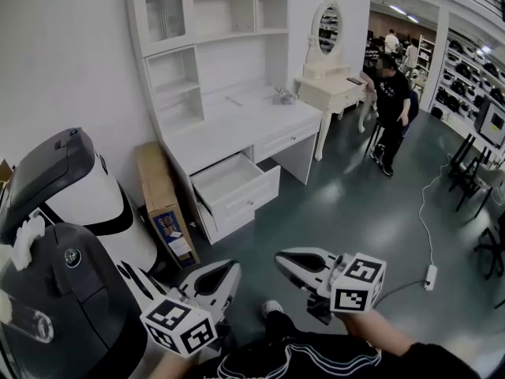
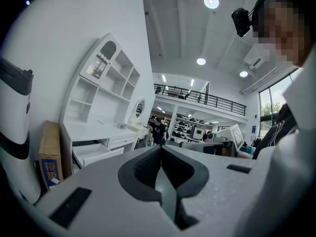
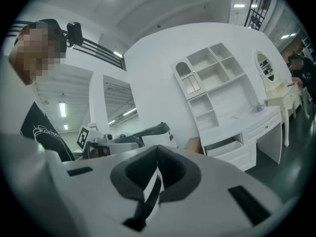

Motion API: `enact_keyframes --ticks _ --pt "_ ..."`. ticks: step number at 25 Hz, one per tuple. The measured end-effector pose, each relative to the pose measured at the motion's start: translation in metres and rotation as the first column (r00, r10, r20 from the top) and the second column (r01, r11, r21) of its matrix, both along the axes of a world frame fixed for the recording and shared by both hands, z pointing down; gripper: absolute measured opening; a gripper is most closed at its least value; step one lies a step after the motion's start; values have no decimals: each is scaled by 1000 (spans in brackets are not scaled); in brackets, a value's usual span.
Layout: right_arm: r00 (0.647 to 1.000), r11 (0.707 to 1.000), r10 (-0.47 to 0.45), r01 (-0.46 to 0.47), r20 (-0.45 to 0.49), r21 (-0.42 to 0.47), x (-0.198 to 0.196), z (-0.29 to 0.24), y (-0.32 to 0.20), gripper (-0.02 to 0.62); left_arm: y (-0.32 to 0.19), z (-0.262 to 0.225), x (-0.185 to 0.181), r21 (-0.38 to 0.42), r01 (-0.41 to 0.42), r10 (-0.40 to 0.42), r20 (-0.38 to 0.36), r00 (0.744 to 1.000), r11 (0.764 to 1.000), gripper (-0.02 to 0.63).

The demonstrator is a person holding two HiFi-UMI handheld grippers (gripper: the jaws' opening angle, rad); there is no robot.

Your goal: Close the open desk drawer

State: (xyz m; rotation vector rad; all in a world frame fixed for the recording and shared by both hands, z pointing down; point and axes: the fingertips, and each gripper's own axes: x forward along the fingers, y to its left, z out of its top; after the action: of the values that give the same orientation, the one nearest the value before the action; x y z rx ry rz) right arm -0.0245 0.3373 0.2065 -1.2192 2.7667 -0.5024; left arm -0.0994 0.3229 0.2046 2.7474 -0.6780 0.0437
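The white desk (image 1: 237, 125) with a shelf hutch stands against the wall ahead. Its lower left drawer (image 1: 235, 186) is pulled out and looks empty inside; the drawer to its right is pushed in. Both grippers hang low in the head view, well short of the desk. My left gripper (image 1: 230, 272) is shut with nothing in it, and so is my right gripper (image 1: 282, 260). In the left gripper view the open drawer (image 2: 92, 154) shows far off beyond the closed jaws (image 2: 160, 150). The right gripper view also has the drawer (image 3: 230, 147) in the distance past its closed jaws (image 3: 158, 150).
A flat cardboard box (image 1: 165, 204) leans beside the desk's left end. A big white and grey machine (image 1: 69, 243) fills the near left. A dressing table with oval mirror (image 1: 329, 84) stands to the right, a person (image 1: 390, 97) beside it. A cable with power strip (image 1: 430, 275) lies on the floor.
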Motion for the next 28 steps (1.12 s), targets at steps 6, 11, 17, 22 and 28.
enact_keyframes --ticks 6,11,17,22,28 --pt "1000 999 -21 21 13 -32 32 7 -77 6 -78 9 23 -49 57 -57 8 998 997 5" --pt "999 996 -40 41 20 -76 61 20 -148 6 -148 25 52 -94 84 -82 27 996 992 5" --pt "998 990 -52 56 29 -128 97 45 -223 6 -220 51 87 -152 110 -102 59 993 982 5" --pt "996 984 -79 85 47 -158 120 61 -268 6 -269 62 111 -171 150 -138 80 987 974 5" --pt "993 978 -112 115 28 -174 130 84 -304 6 -301 71 112 -183 220 -207 90 974 958 5"
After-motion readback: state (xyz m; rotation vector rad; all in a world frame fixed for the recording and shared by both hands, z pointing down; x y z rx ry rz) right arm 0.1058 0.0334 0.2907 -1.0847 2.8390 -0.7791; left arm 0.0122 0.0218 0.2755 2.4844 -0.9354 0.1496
